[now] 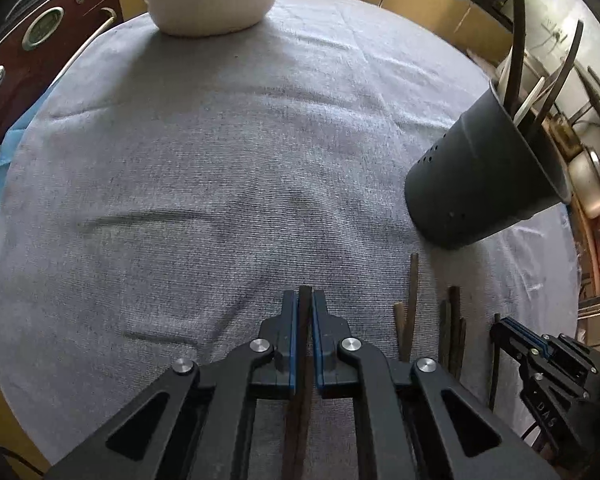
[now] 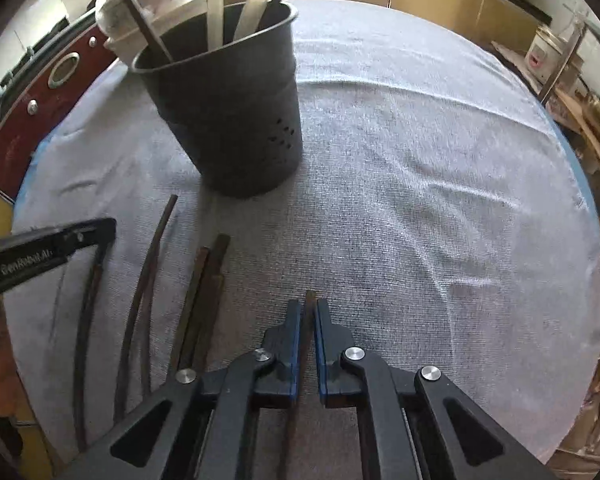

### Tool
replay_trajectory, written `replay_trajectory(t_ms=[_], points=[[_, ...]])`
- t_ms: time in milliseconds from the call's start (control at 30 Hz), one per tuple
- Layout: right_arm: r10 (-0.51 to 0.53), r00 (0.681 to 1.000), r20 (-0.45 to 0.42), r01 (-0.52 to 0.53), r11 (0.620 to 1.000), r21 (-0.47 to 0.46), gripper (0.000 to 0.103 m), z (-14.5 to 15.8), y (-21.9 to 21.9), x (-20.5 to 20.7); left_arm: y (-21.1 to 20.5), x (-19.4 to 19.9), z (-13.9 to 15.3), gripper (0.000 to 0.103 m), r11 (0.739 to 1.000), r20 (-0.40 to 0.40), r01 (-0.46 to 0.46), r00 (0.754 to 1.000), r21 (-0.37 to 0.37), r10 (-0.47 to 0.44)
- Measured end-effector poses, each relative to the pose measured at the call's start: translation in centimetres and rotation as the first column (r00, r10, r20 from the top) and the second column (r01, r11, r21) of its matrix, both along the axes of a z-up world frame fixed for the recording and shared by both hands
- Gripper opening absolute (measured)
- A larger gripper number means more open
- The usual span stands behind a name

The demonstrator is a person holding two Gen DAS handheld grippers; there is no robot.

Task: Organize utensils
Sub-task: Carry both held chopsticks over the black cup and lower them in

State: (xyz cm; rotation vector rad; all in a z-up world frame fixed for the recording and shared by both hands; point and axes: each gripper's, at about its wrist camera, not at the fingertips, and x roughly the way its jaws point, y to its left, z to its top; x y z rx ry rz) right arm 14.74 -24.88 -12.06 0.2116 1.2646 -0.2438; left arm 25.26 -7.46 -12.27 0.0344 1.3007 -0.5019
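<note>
left tongs (image 1: 305, 300): pinched tight on a dark brown chopstick (image 1: 305, 294), its tip poking out just past the blue pads, the rest running back under the tool toward 6 o'clock

right tongs (image 2: 309, 308): same deal, pressed together on a thin brown chopstick (image 2: 309, 298) that sticks out a bit at 12 o'clock

loose chopsticks (image 2: 204, 280): a scattered bunch of dark ones lying flat on the cloth, at about 9 o'clock from the right tongs, so between the two tools; a couple look bent

utensil holder (image 2: 236, 120): black perforated plastic cup, standing upright on the cloth at roughly 11 o'clock in the right wrist view and 2 o'clock in the left one, with pale flat utensils and dark sticks already inside

tabletop (image 1: 220, 160): round, covered with a grey towel-ish cloth, a few wrinkles

white bowl (image 1: 212, 4): sits at the far edge, 12 o'clock in the left wrist view, well apart from everything else
</note>
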Motion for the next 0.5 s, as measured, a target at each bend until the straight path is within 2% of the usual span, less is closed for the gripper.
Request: replay_trajectory(t_ms=[133,233,333,500], points=[[0.01,0.995,0.098,-0.013,1.0,0.026,0.006,2.2,-0.3,-1.1,0.9,-1.2,1.9,0.007,0.999,0.07,-0.006,0.998,-0.041,0.009],[0.032,0.979,0.203,-0.038,0.999,0.028,0.006,5.2,0.0,-2.3,1.7,-2.7,4.5,0.007,0.997,0.129,0.0,0.992,-0.083,0.011],[0.061,0.949,0.309,-0.072,0.997,0.023,0.006,8.6,0.0,-3.4,2.2,-4.1,7.6,0.007,0.992,0.177,0.012,0.984,-0.126,0.011],[0.112,0.868,0.483,-0.119,0.993,-0.017,0.006,14.2,0.5,-5.2,2.4,-6.4,13.3,0.007,0.98,0.285,0.055,0.958,-0.189,0.001]])
